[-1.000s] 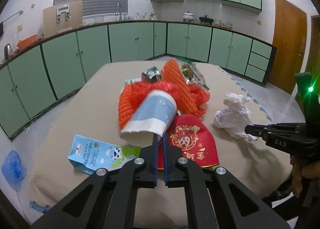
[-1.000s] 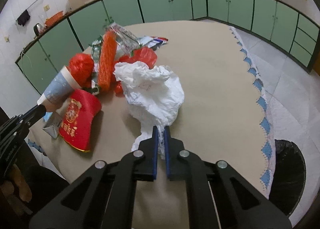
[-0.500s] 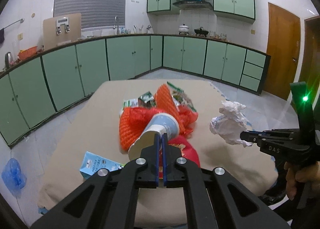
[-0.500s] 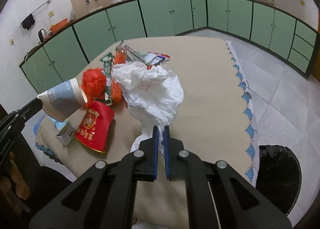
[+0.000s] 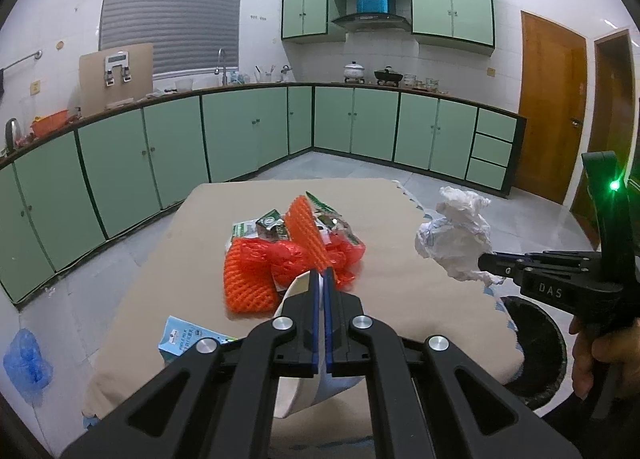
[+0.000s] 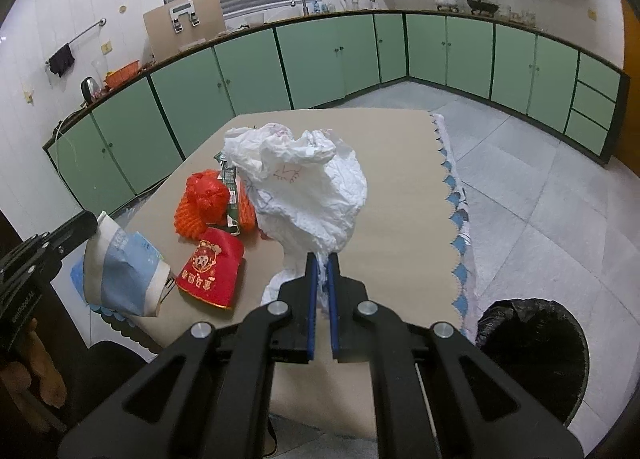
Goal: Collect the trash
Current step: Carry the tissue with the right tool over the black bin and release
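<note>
While both tongs hang above the worktop (image 6: 400,179), left tongs (image 5: 322,279) are clamped on the cup (image 6: 124,275) rim, cup held clear of the surface. Right tongs (image 6: 322,263) are clamped on the white bag (image 6: 308,191), also aloft. Orange netting (image 5: 250,279), red packet (image 6: 212,271) and carton (image 5: 188,341) lie on the worktop. Black-lined bin (image 6: 536,351) stands on the floor beside it.
</note>
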Action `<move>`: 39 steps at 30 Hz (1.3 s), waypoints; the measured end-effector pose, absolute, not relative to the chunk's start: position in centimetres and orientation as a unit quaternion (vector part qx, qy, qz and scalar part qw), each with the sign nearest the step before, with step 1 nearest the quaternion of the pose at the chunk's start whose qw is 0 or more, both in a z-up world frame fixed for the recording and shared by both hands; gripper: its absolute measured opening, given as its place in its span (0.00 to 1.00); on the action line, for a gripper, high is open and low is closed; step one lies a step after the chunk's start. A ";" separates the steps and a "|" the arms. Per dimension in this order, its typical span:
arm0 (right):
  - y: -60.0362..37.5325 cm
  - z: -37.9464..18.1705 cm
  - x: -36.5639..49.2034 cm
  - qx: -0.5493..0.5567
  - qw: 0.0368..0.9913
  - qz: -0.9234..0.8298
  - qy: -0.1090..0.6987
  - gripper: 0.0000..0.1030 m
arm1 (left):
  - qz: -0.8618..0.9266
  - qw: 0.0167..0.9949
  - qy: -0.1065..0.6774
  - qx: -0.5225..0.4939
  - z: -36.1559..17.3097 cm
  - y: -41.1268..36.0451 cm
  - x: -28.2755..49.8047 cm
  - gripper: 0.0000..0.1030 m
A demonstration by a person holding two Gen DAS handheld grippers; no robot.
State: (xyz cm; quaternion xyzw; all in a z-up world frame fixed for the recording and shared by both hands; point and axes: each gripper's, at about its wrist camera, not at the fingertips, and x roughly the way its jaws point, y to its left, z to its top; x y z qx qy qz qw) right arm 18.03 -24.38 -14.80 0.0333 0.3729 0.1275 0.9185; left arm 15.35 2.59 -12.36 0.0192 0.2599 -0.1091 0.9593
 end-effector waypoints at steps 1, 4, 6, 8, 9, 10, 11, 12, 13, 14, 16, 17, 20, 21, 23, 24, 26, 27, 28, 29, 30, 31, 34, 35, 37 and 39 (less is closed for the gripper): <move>-24.4 -14.8 17.9 0.033 0.919 0.126 0.373 0.04 | -0.110 0.959 0.259 0.019 -12.3 2.5 15.3 0.02; -24.8 -14.6 17.6 0.036 0.920 0.123 0.371 0.04 | -0.114 0.959 0.257 0.019 -12.1 2.3 15.2 0.02; -25.0 -14.6 17.5 0.038 0.920 0.121 0.370 0.04 | -0.117 0.959 0.256 0.020 -12.0 2.2 15.4 0.02; -25.2 -14.5 17.4 0.039 0.921 0.119 0.369 0.04 | -0.122 0.959 0.254 0.023 -11.8 1.8 15.7 0.01; -25.3 -14.5 17.4 0.040 0.921 0.117 0.369 0.04 | -0.123 0.959 0.253 0.024 -11.7 1.7 15.8 0.01; -25.5 -14.4 17.4 0.040 0.921 0.116 0.369 0.04 | -0.126 0.959 0.251 0.025 -11.6 1.6 16.0 0.01; -25.7 -14.4 17.4 0.041 0.922 0.114 0.368 0.04 | -0.128 0.959 0.250 0.026 -11.5 1.4 16.2 0.01; -25.9 -14.3 17.4 0.042 0.922 0.112 0.368 0.04 | -0.130 0.959 0.249 0.026 -11.4 1.2 16.3 0.01; -26.1 -14.2 17.4 0.043 0.923 0.109 0.367 0.04 | -0.133 0.959 0.249 0.027 -11.3 1.0 16.5 0.01; -26.4 -14.1 17.4 0.045 0.923 0.107 0.366 0.04 | -0.137 0.958 0.250 0.027 -11.3 0.7 16.7 0.01; -27.0 -13.9 17.3 0.047 0.925 0.101 0.363 0.04 | -0.145 0.957 0.250 0.030 -11.2 0.1 17.2 0.00; -27.4 -13.7 17.2 0.048 0.926 0.097 0.362 0.04 | -0.148 0.956 0.250 0.031 -11.1 -0.2 17.3 0.00; -28.8 -13.6 17.1 0.054 0.927 0.085 0.360 0.04 | -0.162 0.954 0.247 0.038 -10.8 -1.6 17.7 0.00; -29.2 -13.6 17.0 0.055 0.928 0.081 0.360 0.04 | -0.169 0.954 0.246 0.042 -10.7 -2.3 17.9 0.00; -30.0 -13.8 16.9 0.059 0.927 0.073 0.363 0.04 | -0.175 0.952 0.246 0.046 -10.9 -3.2 18.3 0.00; -30.3 -14.0 16.8 0.061 0.926 0.072 0.365 0.04 | -0.175 0.952 0.248 0.045 -11.0 -3.2 18.4 0.00; -30.5 -14.6 16.7 0.064 0.923 0.073 0.372 0.04 | -0.173 0.951 0.252 0.049 -12.3 -3.4 18.6 0.00; -30.4 -14.8 16.6 0.064 0.922 0.074 0.375 0.04 | -0.173 0.950 0.255 0.051 -13.4 -3.4 18.6 0.00; -30.3 -15.2 16.5 0.064 0.920 0.075 0.379 0.04 | -0.168 0.943 0.281 0.051 -14.8 -3.6 19.2 0.00; -30.4 -15.4 16.4 0.062 0.919 0.076 0.381 0.04 | -0.169 0.939 0.298 0.038 -15.9 -3.0 19.3 0.00; -30.3 -15.8 16.2 0.060 0.918 0.076 0.384 0.04 | -0.166 0.940 0.295 0.031 -16.2 -2.3 18.9 0.00; -30.5 -15.9 16.1 0.060 0.917 0.076 0.386 0.04 | -0.165 0.941 0.293 0.027 -16.2 -1.9 18.6 0.00; -31.1 -16.1 15.9 0.063 0.917 0.071 0.388 0.04 | -0.153 0.944 0.292 0.024 -16.2 -0.9 18.1 0.00; -31.3 -16.1 16.0 0.065 0.917 0.069 0.389 0.04 | -0.152 0.944 0.292 0.020 -16.0 -0.7 18.3 0.00; -31.8 -16.0 15.8 0.070 0.918 0.064 0.385 0.04 | -0.144 0.946 0.289 0.023 -15.8 -0.4 18.0 0.00; -32.4 -15.8 15.4 0.074 0.920 0.056 0.381 0.04 | -0.142 0.946 0.289 0.025 -15.7 -0.3 17.9 0.01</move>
